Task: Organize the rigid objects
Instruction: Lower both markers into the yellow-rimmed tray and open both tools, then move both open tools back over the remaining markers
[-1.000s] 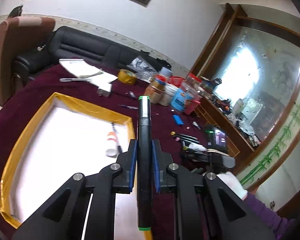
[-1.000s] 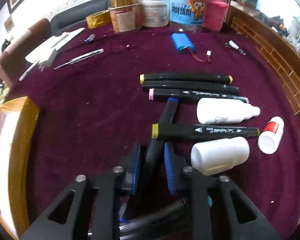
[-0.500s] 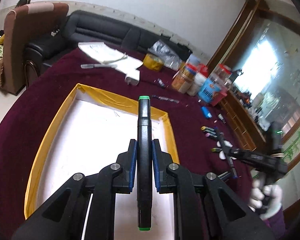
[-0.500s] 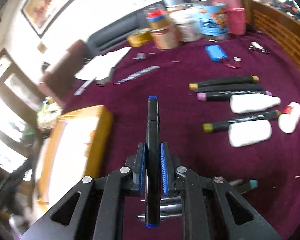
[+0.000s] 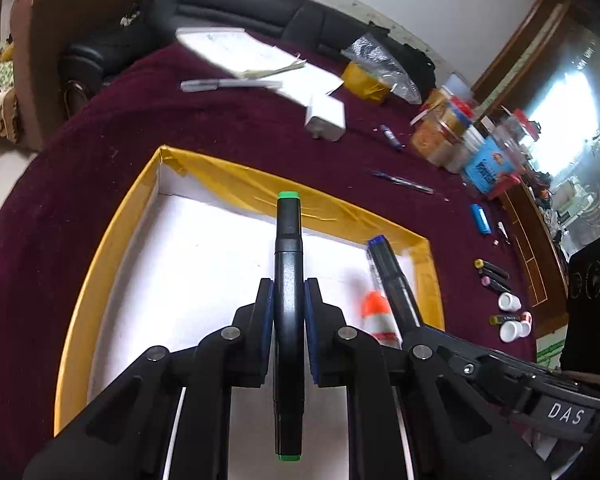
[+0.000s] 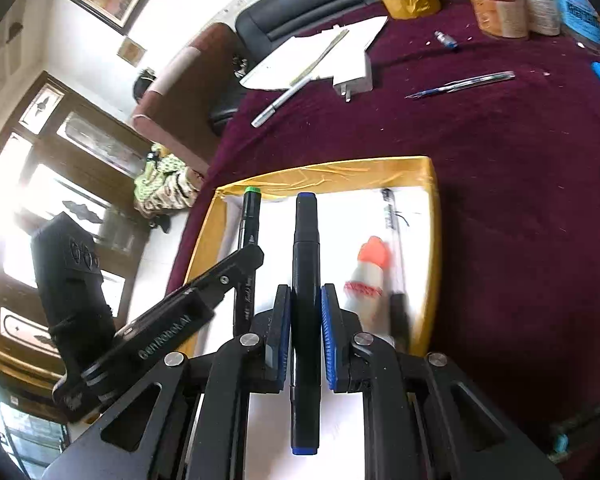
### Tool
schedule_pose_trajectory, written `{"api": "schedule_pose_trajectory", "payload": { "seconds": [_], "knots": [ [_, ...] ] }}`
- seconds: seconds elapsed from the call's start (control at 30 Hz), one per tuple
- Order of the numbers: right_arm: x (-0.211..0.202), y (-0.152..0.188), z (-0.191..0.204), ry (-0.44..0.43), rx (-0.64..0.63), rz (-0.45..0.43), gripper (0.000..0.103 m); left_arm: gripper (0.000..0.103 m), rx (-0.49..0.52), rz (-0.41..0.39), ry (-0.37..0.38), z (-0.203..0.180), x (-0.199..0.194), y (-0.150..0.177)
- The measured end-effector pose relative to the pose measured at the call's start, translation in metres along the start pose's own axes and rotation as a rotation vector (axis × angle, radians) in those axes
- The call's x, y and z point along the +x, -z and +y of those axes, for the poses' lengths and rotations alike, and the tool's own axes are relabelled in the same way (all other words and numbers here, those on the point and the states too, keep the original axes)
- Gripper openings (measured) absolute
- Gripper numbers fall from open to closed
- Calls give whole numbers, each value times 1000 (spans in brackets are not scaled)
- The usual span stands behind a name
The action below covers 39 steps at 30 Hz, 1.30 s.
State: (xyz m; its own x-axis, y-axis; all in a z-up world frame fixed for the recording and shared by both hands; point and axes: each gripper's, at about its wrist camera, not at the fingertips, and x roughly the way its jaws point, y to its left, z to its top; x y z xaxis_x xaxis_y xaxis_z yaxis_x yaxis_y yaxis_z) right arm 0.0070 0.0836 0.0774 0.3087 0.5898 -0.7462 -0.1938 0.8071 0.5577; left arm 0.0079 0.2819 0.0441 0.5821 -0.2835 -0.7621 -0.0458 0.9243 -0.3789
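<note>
Both hand-held grippers have been brought over the yellow-rimmed tray (image 5: 112,240). The left hand-held gripper (image 5: 288,312) is clamped on the green-capped marker (image 5: 288,248), the right hand-held gripper (image 6: 305,316) on the blue-capped marker (image 6: 306,248). The orange-capped bottle (image 6: 370,268) already lies inside; release is judged next. Remaining markers (image 5: 494,274) lie near the worktop's far right edge.

"DAS" in white capitals on small grey plate on body of right gripper (image 5: 396,292), low at right edge of left wrist view, right of yellow-rimmed tray (image 5: 112,240). Mirrored pale lettering on body of left gripper (image 6: 256,256) in right wrist view, left of tray; not legible. Script on green-capped marker (image 6: 247,264) barrel, print on blue tub (image 5: 485,164) beyond tray: too small to read.
</note>
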Motion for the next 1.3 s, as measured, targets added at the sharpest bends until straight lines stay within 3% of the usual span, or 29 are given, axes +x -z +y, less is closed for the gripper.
{"api": "schedule_pose_trajectory", "payload": {
  "seconds": [0.33, 0.43, 0.5, 0.57, 0.73, 0.8, 0.83, 0.87, 0.9, 0.93, 0.97, 1.03, 1.17, 1.3],
  "knots": [
    [42, -11, 2, 81, 9, 29, 13, 12, -27, 37, 25, 8, 26, -3],
    [38, -11, 2, 103, -1, 13, 14, 20, -42, 29, 36, 8, 23, -5],
    [34, -12, 2, 104, -10, 7, 14, 36, -59, 24, 61, 10, 21, -6],
    [26, -12, 4, 93, -21, -6, 16, 42, -82, 14, 73, 12, 16, -6],
    [-29, -5, 9, 92, -119, -111, 17, 44, -72, -46, 76, 1, -16, -3],
    [-66, 2, 10, 132, -190, -212, 23, 56, -37, -82, 83, -11, -34, 0],
    [-85, 8, 8, 166, -222, -278, 36, 59, -12, -105, 92, -19, -46, 2],
    [-112, 18, 3, 209, -254, -375, 58, 67, 17, -131, 103, -30, -59, 6],
    [-130, 24, -3, 234, -264, -449, 72, 76, 41, -152, 114, -40, -69, 9],
    [-149, 32, -14, 256, -257, -525, 97, 79, 75, -174, 131, -55, -80, 15],
    [-170, 38, -32, 281, -219, -598, 102, 80, 98, -182, 141, -66, -85, 18],
    [-195, 38, -69, 295, -111, -623, 102, 80, 155, -182, 167, -94, -89, 28],
    [-219, 37, -170, 321, 154, -561, 101, 80, 233, -94, 226, -143, -70, 47],
    [-232, 54, -232, 419, 229, -586, 99, 79, 326, -10, 214, -186, -38, 74]
  ]
}}
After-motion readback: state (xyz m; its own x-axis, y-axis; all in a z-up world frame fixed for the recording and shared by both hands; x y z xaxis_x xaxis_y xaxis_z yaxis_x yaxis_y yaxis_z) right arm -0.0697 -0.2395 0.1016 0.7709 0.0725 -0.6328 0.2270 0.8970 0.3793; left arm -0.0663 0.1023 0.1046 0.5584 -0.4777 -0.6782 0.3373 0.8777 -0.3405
